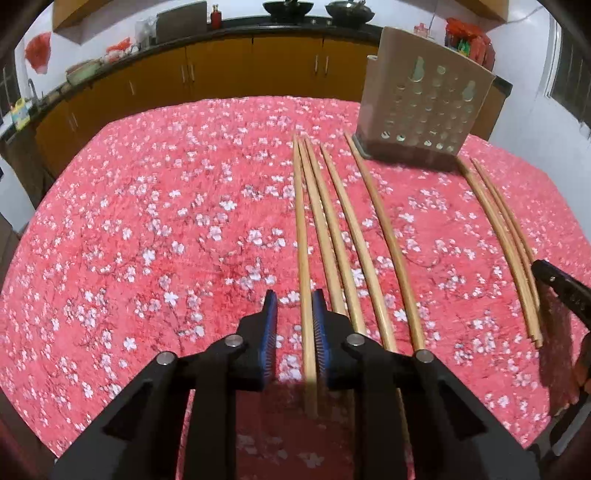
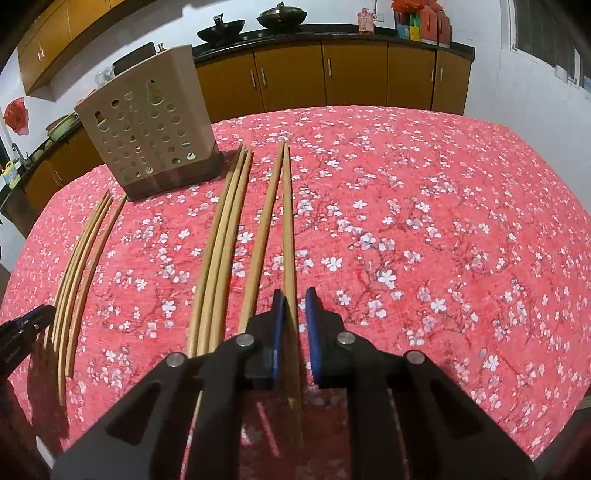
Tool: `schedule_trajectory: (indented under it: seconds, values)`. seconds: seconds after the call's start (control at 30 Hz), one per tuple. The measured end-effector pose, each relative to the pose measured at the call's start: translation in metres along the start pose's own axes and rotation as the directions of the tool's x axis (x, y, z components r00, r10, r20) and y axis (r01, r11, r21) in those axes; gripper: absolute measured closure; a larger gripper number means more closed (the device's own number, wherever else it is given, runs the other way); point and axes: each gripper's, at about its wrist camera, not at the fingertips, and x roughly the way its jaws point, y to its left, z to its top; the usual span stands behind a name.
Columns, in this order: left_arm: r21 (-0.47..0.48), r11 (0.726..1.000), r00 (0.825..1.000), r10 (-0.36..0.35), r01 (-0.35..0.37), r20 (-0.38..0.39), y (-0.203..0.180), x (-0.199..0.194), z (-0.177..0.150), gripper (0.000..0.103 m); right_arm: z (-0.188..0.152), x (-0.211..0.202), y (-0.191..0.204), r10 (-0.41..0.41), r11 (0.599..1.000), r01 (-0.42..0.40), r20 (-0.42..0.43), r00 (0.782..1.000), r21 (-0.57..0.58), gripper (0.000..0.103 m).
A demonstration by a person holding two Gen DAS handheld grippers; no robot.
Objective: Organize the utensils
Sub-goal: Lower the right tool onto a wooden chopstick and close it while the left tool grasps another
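Observation:
Several wooden chopsticks lie side by side on the red floral tablecloth (image 1: 147,221), pointing toward a beige perforated utensil holder (image 1: 424,99) (image 2: 147,125) standing at the far side. My left gripper (image 1: 295,299) straddles the leftmost chopstick (image 1: 302,229). The stick rests against the right blue pad, with a clear gap to the left pad. My right gripper (image 2: 295,295) straddles the rightmost chopstick (image 2: 288,221), which lies close to the left pad with a narrow gap to the right pad. Each gripper's dark finger shows at the edge of the other view.
More chopsticks lie between the two grippers in loose groups (image 2: 221,229) (image 2: 79,258) (image 1: 495,221). Behind the table runs a dark counter with yellow cabinets (image 2: 351,74) and two black woks (image 2: 280,16). The table's edge curves around close to the cabinets.

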Motion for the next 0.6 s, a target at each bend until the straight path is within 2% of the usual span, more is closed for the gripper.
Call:
schedule_trajectory:
  seconds: [0.2,0.27,0.43,0.6]
  values:
    - [0.049,0.999,1.0,0.019,-0.019,0.004,-0.005,0.003,0.006,0.095,-0.002,0.001,0.003,-0.012,0.999,0.013,0.008,1.0,-0.031,0.09]
    - [0.045,0.998,0.999,0.032,-0.033,0.003,-0.001,0.011,0.015,0.096,0.001,0.004,0.001,-0.011,0.999,0.012,0.007,1.0,-0.033,0.095]
    - [0.002,0.999,0.999,0.037,-0.037,0.004,0.019,0.026,0.037,0.096,0.02,0.016,-0.009,-0.013,1.0,0.014,0.015,1.0,-0.017,0.095]
    - [-0.037,0.999,0.999,-0.006,0.007,0.035,0.041,0.035,0.048,0.096,0.035,0.03,-0.018,-0.032,0.999,0.032,0.035,0.999,-0.012,0.095]
